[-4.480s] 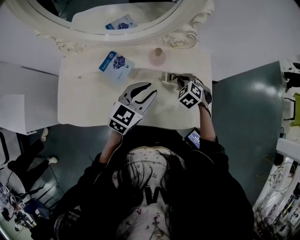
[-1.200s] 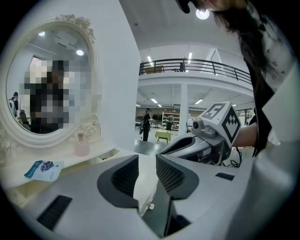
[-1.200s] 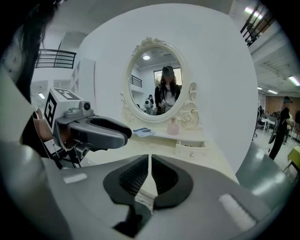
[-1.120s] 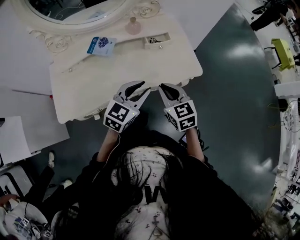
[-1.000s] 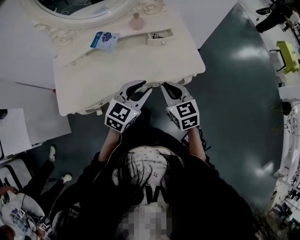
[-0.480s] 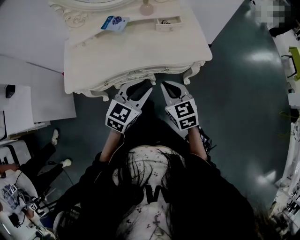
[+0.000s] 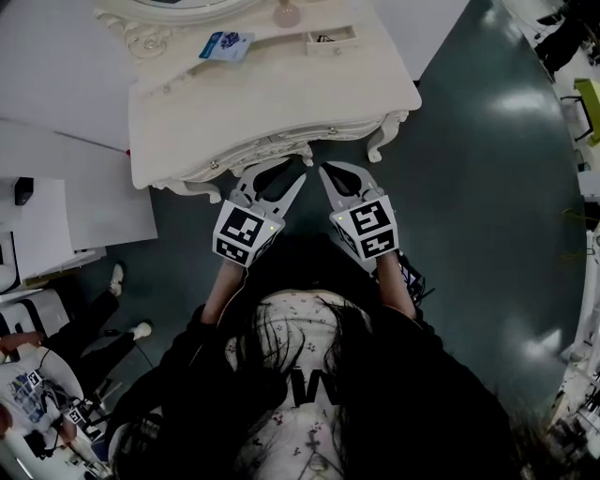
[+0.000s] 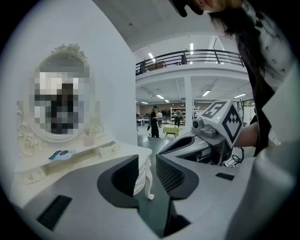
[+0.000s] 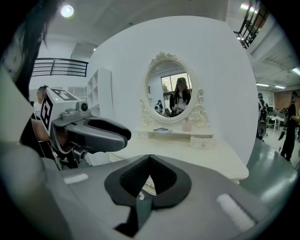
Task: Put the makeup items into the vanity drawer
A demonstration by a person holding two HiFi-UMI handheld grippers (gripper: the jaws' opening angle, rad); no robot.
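Note:
The cream vanity (image 7: 272, 103) stands at the top of the head view. On its raised back shelf lie a blue packet (image 7: 226, 44) and a pink bottle (image 7: 286, 13), and a small drawer (image 7: 328, 39) sticks out with something dark inside. The right gripper view shows the packet (image 9: 161, 130), bottle (image 9: 187, 125) and drawer (image 9: 203, 142) under the oval mirror (image 9: 171, 93). My left gripper (image 7: 291, 172) hangs just off the vanity's front edge, open and empty. My right gripper (image 7: 325, 172) is beside it, shut on nothing, also short of the tabletop.
White panels (image 7: 56, 216) lie on the floor to the vanity's left. Dark green floor (image 7: 469, 187) spreads to the right, and the vanity's curved leg (image 7: 380, 145) stands there. Someone's shoes (image 7: 117, 277) show at the left. People walk in the hall (image 8: 153, 123) far behind.
The right gripper has left the small drawer. Both grippers and my head have drawn back, so the grippers are off the tabletop. The vanity has shifted up in the view.

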